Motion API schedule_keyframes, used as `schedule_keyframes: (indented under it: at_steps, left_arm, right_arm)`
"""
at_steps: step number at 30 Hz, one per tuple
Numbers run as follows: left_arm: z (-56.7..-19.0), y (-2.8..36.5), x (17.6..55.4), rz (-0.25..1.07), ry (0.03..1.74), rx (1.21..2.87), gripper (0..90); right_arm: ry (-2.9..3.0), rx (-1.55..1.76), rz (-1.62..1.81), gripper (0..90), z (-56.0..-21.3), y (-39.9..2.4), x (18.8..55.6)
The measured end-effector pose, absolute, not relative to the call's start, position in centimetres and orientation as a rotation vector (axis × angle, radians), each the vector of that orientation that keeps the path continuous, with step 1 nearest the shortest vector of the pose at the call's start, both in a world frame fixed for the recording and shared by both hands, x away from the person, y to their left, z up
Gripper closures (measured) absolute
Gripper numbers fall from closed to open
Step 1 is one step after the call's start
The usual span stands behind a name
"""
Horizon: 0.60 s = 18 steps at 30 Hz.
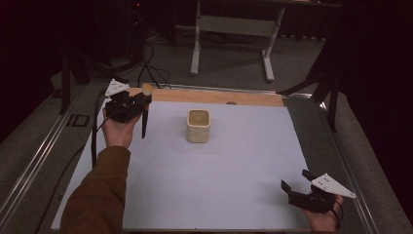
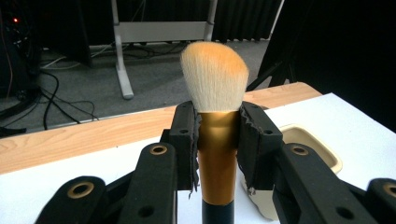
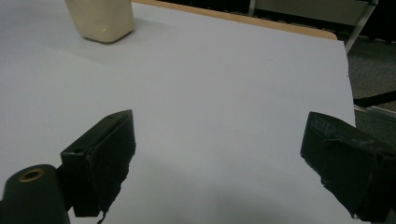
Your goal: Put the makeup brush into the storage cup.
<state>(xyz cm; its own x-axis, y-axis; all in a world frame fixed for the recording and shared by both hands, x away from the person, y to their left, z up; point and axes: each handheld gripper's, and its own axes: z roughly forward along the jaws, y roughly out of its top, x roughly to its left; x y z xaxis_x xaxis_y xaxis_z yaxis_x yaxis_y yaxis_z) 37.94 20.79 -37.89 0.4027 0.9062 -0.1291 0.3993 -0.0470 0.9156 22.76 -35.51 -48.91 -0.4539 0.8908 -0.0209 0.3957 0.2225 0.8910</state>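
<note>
A makeup brush (image 2: 215, 121) with white, orange-tipped bristles, a gold ferrule and a dark handle stands upright between the pads of my left gripper (image 2: 217, 140), which is shut on its ferrule. In the high view the left gripper (image 1: 138, 101) is raised over the table's far left, the brush (image 1: 145, 109) hanging handle-down from it. A cream square cup (image 1: 198, 126) stands open-topped on the white sheet, right of that gripper. Near the front right corner my right gripper (image 1: 294, 179) rests low with jaws wide apart and nothing between them; its view shows the gripper (image 3: 224, 154) over bare sheet and the cup (image 3: 101, 17) at top left.
The white sheet (image 1: 209, 180) covers the table, with a wooden strip (image 1: 214, 96) along the far edge. Metal rails run down both sides. Behind the table are a white desk frame (image 1: 231, 34) and cables (image 1: 151, 68) on the grey floor.
</note>
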Motion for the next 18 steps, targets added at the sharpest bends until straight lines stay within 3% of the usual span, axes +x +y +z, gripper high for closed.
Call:
schedule_keyframes:
  at_steps: [18]
  left_arm:
    - [-37.0, 20.06, 38.6, 0.63, 1.159, 1.646, 69.8]
  right_arm:
    - [1.954, 1.186, 1.18, 9.8, -48.92, -35.53, 22.77]
